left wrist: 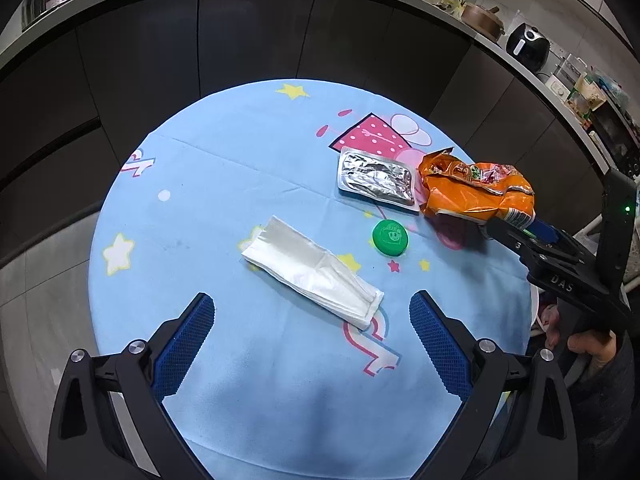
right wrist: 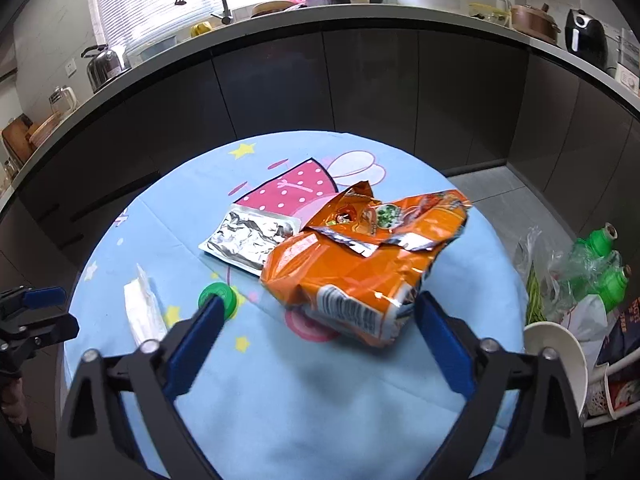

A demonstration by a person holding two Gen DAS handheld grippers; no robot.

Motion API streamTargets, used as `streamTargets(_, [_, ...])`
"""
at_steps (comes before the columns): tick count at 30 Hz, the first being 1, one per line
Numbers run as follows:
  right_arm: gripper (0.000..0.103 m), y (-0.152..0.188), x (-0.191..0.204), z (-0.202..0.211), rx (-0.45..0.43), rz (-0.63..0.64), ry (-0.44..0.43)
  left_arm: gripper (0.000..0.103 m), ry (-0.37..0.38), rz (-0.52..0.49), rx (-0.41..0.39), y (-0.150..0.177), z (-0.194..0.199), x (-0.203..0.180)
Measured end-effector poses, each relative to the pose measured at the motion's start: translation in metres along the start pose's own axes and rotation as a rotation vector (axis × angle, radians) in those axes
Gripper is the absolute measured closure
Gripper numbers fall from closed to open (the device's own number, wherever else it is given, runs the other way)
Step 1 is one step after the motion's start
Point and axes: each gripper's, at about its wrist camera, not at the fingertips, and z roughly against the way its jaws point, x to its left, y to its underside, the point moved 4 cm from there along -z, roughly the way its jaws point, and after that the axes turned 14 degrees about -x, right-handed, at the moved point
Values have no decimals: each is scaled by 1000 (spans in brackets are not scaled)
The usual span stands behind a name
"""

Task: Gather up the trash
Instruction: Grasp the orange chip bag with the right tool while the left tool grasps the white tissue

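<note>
A crumpled orange snack bag lies on the round blue table; it also shows in the left wrist view. My right gripper is open, its fingers on either side of the bag's near end. A silver foil tray, a green bottle cap and a white paper wrapper lie on the cloth. My left gripper is open and empty, just before the wrapper's near end.
A bin area at the right of the table holds green bottles, plastic bags and a white paper cup. Dark cabinets and a cluttered counter curve behind the table.
</note>
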Motion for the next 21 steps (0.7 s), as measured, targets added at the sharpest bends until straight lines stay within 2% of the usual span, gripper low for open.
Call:
streamTargets(3, [50,4,4,-4,13,8,-9,9,-10,-3,11,2,-5,2])
streamTargets(5, [89,8,6,-2,20,5,-26,9,-9,3,19,3,-7,4])
streamTargets(6, [95,9,7,1,16,2,-44,9,-10,7,22,3,-8,4])
streamTargets(9, [100,7,10,22,-29,11,-42,9,-17,9,31,6,-10,6])
streamTargets(14, [100,3,15,55,-79,21,-43,9,-16,25,44,10,-15,9])
streamTargets(19, [99,7,27,72,-94,51,-62,10,-25,127,77,12,-36,20])
streamTargets(21, [99,9,31,73,-88,57,-68,13,-34,155,80,10,-44,21])
